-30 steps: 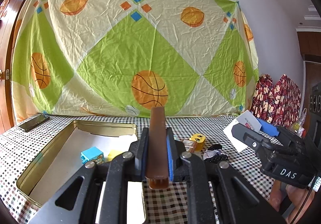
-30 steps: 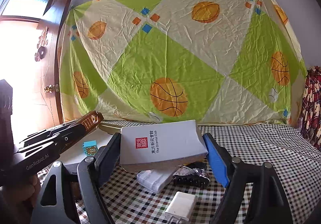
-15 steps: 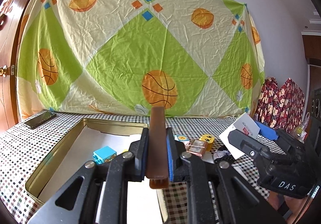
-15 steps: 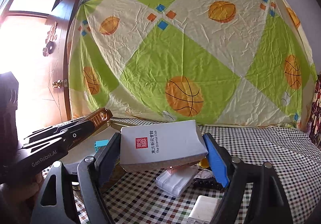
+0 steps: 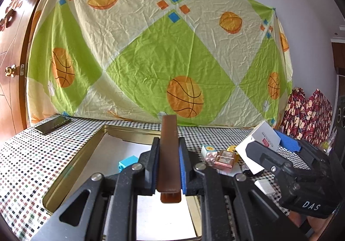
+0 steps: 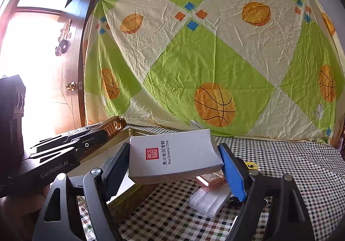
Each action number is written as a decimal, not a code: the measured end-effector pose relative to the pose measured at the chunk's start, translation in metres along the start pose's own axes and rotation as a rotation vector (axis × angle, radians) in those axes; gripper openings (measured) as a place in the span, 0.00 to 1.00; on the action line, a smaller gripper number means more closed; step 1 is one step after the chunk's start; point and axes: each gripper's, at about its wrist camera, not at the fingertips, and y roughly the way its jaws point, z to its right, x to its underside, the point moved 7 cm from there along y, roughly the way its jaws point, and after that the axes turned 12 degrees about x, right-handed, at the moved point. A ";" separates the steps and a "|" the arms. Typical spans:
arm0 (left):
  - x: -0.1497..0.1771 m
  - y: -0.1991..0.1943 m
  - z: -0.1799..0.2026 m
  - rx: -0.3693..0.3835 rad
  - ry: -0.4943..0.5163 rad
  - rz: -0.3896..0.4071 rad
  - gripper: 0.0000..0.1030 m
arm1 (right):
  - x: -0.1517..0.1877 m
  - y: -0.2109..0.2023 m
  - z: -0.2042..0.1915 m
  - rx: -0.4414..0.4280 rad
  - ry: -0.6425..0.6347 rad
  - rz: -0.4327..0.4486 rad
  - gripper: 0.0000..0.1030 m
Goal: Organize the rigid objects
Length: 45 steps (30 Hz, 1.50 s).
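My left gripper (image 5: 169, 142) is shut on a flat brown bar (image 5: 169, 133) that sticks out past its fingertips, above the near part of a gold tin tray (image 5: 101, 135). A blue brick (image 5: 128, 162) lies in the tray. My right gripper (image 6: 174, 151) is shut on a white box (image 6: 172, 154) with a red seal and black print, its wide-set pads pressing both sides. It hangs over the tray's right rim (image 6: 138, 132). The left wrist view shows the right gripper (image 5: 273, 144) and white box (image 5: 266, 138) at the right. The right wrist view shows the left gripper (image 6: 103, 131) at the left.
On the checked tablecloth right of the tray lie a pink-and-white cube (image 5: 208, 153), a rose-gold box (image 5: 225, 160), a yellow toy (image 5: 234, 149), a clear plastic case (image 6: 209, 200) and a white charger (image 5: 265, 186). A phone (image 5: 52, 124) lies far left. A patterned sheet hangs behind.
Both grippers have shifted left across the table, so the tray and small objects slid right in both views. Both grips are unchanged.
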 end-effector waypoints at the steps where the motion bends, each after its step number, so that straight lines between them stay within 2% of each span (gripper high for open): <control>1: 0.000 -0.001 -0.002 -0.002 -0.004 0.000 0.13 | -0.001 0.000 -0.002 -0.004 -0.002 0.001 0.79; 19: -0.003 -0.012 -0.036 -0.057 -0.020 -0.002 0.13 | -0.012 0.010 -0.048 -0.073 -0.058 0.007 0.80; 28: -0.007 -0.014 -0.058 -0.108 -0.018 -0.019 0.13 | -0.020 0.016 -0.068 -0.100 -0.083 0.013 0.80; 45: -0.008 0.001 -0.084 -0.152 0.005 -0.091 0.13 | -0.027 0.038 -0.089 -0.141 -0.113 -0.016 0.80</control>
